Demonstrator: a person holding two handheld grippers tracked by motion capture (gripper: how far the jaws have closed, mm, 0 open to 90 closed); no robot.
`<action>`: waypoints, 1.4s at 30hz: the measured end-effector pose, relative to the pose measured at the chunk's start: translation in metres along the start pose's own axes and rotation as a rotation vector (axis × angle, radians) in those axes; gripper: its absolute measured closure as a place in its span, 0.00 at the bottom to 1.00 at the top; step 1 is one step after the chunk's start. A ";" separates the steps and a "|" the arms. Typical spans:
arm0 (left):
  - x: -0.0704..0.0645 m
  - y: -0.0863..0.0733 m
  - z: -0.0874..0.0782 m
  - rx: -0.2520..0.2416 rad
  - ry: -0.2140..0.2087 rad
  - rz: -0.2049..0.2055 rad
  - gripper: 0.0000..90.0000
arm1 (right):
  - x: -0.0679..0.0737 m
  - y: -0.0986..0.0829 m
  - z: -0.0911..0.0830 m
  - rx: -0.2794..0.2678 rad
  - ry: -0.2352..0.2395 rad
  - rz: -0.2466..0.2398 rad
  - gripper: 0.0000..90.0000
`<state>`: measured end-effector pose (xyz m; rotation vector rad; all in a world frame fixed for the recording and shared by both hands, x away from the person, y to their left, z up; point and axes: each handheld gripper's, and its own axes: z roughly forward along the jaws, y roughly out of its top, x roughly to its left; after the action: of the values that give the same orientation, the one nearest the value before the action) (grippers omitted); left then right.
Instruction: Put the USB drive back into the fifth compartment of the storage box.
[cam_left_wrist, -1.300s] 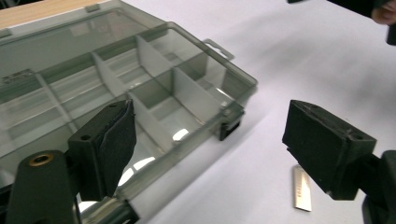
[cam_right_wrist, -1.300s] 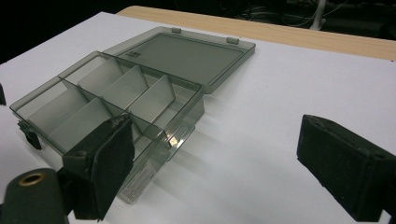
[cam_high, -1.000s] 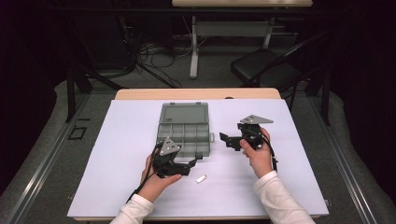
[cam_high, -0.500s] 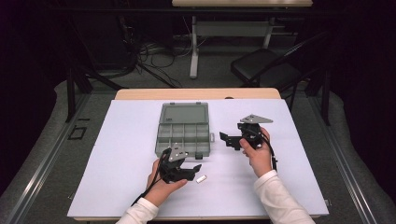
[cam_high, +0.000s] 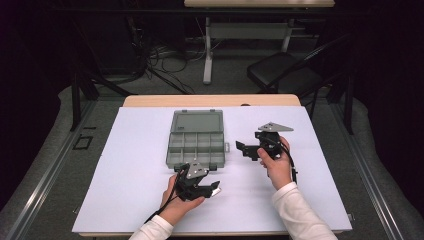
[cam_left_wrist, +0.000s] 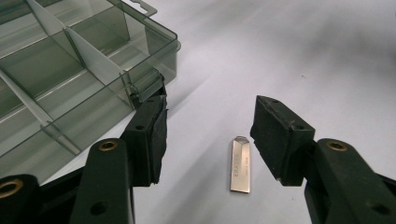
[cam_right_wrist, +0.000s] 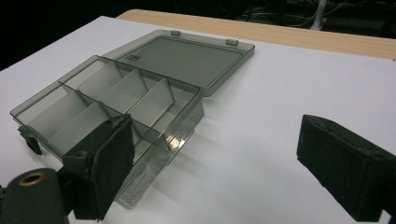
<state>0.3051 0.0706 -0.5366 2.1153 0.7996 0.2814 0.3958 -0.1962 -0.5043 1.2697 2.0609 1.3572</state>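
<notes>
A small flat silver metal piece (cam_left_wrist: 240, 164) lies on the white table sheet (cam_high: 130, 165), just near-right of a grey clear organizer box (cam_high: 195, 147). My left gripper (cam_left_wrist: 215, 140) is open low over the sheet, and the piece lies between its jaws, closer to the right one. From above, the left gripper (cam_high: 211, 186) sits at the box's near right corner, over the metal piece (cam_high: 216, 191). My right gripper (cam_high: 245, 150) is held open to the right of the box with nothing in it. It (cam_right_wrist: 224, 158) faces the box (cam_right_wrist: 116, 102).
The box's lid (cam_high: 196, 121) lies open flat toward the far side, and its divided compartments (cam_right_wrist: 140, 93) look empty. A wooden table edge (cam_high: 210, 100) runs behind the sheet. Beyond it are a dark chair (cam_high: 285, 75) and cables on the floor.
My left gripper has moved toward the near right, from the box's front edge to the metal piece, which now lies between its jaws. The right gripper has stayed put.
</notes>
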 end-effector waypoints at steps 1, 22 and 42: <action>0.000 0.000 0.000 0.002 0.004 0.000 0.50 | 0.000 0.000 0.000 0.000 0.000 -0.002 0.12; -0.006 -0.007 -0.001 -0.003 -0.044 -0.083 0.59 | 0.001 -0.002 0.002 0.011 0.004 -0.001 0.12; -0.016 -0.012 0.010 0.085 -0.050 0.010 0.78 | 0.001 -0.003 0.001 0.017 0.001 0.003 0.12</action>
<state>0.2919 0.0595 -0.5511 2.1977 0.7848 0.2019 0.3948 -0.1952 -0.5076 1.2791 2.0762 1.3453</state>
